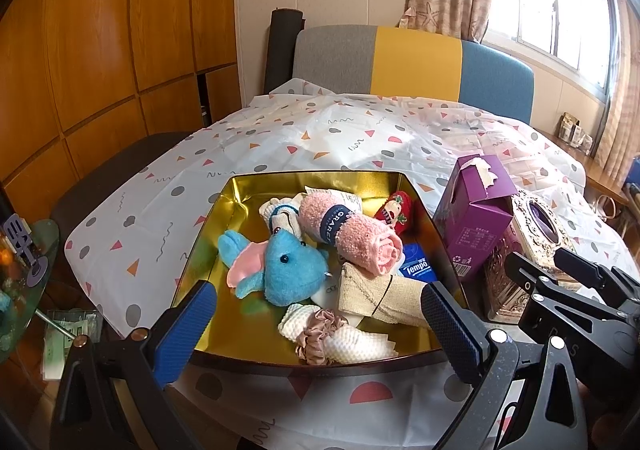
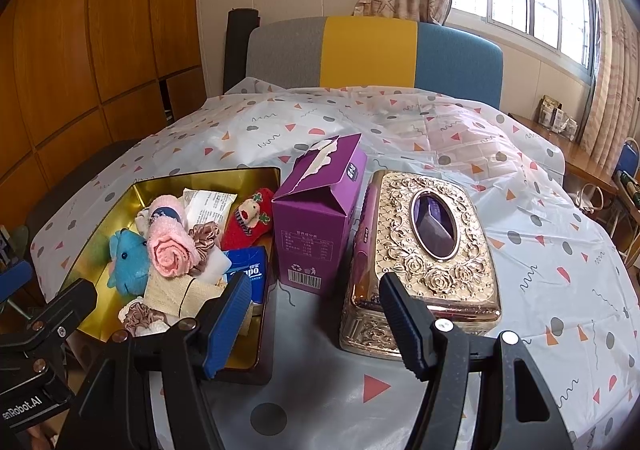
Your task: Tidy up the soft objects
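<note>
A gold tin (image 1: 240, 193) on the patterned cloth (image 1: 280, 137) holds soft things: a blue plush (image 1: 288, 270), a rolled pink towel (image 1: 356, 238), a red sock (image 2: 250, 223), scrunchies. The left gripper (image 1: 320, 314) and right gripper (image 2: 316, 302) both hang wide open, empty, touching nothing.
</note>
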Available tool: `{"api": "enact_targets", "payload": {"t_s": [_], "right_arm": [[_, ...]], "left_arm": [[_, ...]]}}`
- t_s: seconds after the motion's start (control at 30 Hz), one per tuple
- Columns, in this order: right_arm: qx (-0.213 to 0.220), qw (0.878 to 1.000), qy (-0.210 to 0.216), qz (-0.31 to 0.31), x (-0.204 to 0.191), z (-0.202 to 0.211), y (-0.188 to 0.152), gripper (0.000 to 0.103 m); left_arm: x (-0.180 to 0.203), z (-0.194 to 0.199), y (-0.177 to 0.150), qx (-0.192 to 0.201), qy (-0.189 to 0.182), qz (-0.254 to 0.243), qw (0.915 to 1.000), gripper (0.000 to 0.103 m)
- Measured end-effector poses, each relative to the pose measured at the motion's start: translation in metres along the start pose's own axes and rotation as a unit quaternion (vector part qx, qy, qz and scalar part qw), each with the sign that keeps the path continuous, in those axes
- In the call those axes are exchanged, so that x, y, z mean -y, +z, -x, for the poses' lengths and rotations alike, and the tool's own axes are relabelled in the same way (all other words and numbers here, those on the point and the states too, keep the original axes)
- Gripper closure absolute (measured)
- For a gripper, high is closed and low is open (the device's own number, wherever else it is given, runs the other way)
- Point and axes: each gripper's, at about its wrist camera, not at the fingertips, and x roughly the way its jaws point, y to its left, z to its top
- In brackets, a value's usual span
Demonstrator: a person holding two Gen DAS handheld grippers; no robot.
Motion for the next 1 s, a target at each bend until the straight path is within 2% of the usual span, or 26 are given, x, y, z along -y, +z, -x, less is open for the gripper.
{"api": "enact_targets", "payload": {"t_s": [1.0], "right_arm": [[-0.007,1.0,-0.002,-0.002,0.002,-0.0053,-0.0018,0.036]], "left_arm": [[0.002,-0.0021,-0.0017,-0.001,-0.003,-0.004,1.0,0.0]]}}
